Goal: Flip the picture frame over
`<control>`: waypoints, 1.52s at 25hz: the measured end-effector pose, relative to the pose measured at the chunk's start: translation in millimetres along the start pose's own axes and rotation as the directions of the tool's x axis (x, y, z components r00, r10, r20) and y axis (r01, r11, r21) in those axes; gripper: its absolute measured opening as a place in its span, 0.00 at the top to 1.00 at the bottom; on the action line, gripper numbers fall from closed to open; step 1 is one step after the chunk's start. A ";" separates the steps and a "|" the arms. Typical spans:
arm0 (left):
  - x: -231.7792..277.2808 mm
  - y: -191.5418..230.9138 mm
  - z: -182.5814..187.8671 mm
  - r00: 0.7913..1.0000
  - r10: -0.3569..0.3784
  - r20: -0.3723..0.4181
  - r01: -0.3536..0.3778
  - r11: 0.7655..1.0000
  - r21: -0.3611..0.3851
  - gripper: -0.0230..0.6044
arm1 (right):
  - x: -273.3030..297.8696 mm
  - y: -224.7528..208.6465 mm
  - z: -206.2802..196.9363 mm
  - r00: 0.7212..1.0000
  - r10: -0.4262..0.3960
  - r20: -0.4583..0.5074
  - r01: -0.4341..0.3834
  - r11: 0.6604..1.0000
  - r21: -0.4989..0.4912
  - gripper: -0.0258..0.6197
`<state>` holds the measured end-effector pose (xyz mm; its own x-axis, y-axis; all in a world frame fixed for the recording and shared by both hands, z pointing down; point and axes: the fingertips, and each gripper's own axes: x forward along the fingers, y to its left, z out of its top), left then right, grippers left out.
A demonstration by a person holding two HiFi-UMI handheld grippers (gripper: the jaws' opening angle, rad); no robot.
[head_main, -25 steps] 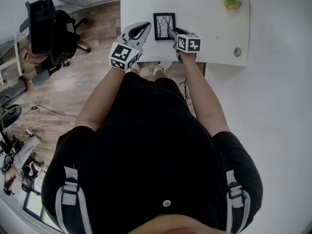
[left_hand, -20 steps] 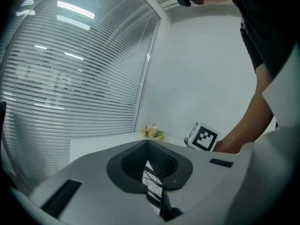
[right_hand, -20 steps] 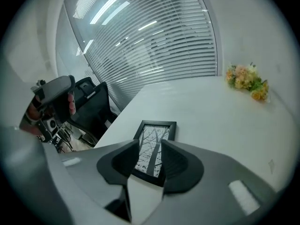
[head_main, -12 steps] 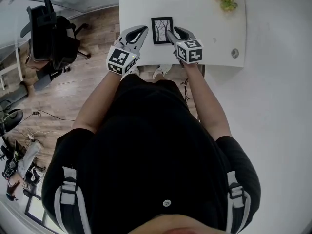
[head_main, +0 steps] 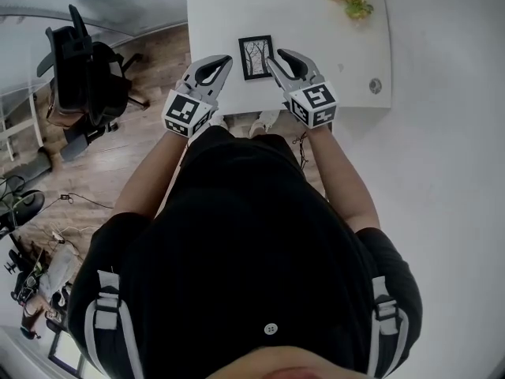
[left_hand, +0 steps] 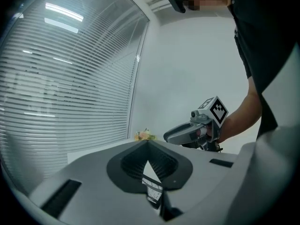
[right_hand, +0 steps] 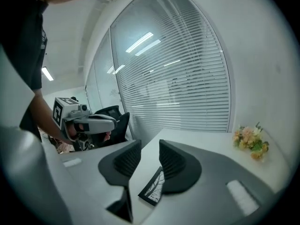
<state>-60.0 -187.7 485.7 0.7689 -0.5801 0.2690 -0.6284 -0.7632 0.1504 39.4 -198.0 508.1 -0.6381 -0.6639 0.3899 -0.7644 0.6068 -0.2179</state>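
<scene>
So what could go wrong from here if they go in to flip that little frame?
1. The picture frame lies flat, picture up, on the smooth white table. A jaw may well push it along instead of getting under its edge.
2. The right hand-held gripper hangs above it. Its jaws have just been closing, with nothing held between them, and that narrower gap might miss the edge.
</scene>
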 end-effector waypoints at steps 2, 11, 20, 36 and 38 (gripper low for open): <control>-2.8 -7.3 8.1 1.000 -0.014 0.003 0.014 1.000 0.018 0.96 | -10.1 2.1 11.7 1.000 -0.005 0.028 0.005 1.000 -0.008 0.77; -12.5 -13.5 57.7 0.996 -0.024 0.088 0.023 1.000 0.015 0.96 | -45.2 18.3 67.6 0.985 0.010 0.173 0.002 0.998 -0.065 0.87; -20.9 -22.0 88.4 0.991 -0.026 0.131 0.013 0.995 0.102 0.96 | -57.9 37.6 98.9 0.971 0.021 0.236 0.013 0.990 -0.141 0.94; -35.0 -25.0 155.6 0.967 0.012 0.253 -0.044 0.992 0.121 0.96 | -69.7 51.9 152.1 0.941 0.029 0.337 0.032 0.984 -0.175 0.94; -38.0 -25.3 159.8 0.967 0.020 0.253 -0.055 0.990 0.133 0.96 | -72.8 52.0 158.4 0.937 0.024 0.348 0.042 0.982 -0.182 0.94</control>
<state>-54.4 -191.9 319.7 0.7611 -0.6482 0.0228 -0.6485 -0.7612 0.0080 31.5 -187.4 326.6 -0.6485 -0.7597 0.0488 -0.7612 0.6476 -0.0346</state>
